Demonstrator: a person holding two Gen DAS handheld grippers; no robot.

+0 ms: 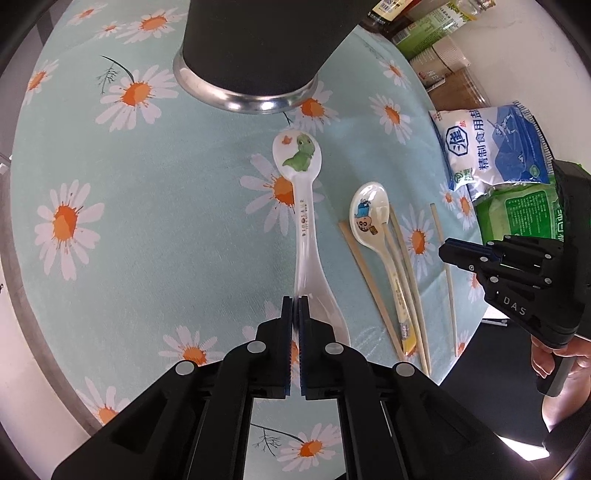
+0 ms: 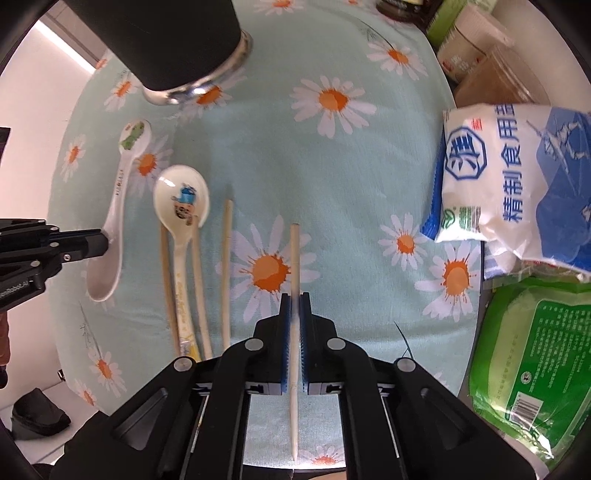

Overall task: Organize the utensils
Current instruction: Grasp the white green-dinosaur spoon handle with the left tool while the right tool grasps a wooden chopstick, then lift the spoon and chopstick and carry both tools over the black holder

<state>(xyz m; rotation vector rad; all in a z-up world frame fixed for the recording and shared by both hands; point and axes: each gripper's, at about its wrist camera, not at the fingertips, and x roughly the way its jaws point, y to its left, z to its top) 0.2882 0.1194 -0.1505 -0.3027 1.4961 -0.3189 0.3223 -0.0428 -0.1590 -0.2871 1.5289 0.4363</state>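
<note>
My left gripper [image 1: 295, 301] is shut on the handle of a white dinosaur spoon [image 1: 304, 229], which lies on the daisy tablecloth [image 1: 155, 221]; the right wrist view shows that gripper [image 2: 105, 242] pinching the spoon [image 2: 118, 206] from the left. My right gripper [image 2: 294, 297] points down and is shut on a pale chopstick [image 2: 294, 251] that runs lengthwise between its blue pads. A cream cartoon spoon [image 2: 181, 203] lies between the two grippers, among three more chopsticks [image 2: 226, 273]. In the left wrist view the right gripper [image 1: 443, 253] sits over the rightmost chopstick [image 1: 451, 314].
A tall black cup with a metal base [image 1: 251, 48] stands behind the spoons. A white-and-blue salt bag [image 2: 517, 177] and a green pack [image 2: 535, 362] lie at the right edge. Boxes and bottles [image 1: 436, 33] crowd the back right corner. A hand [image 1: 554, 358] holds the right gripper.
</note>
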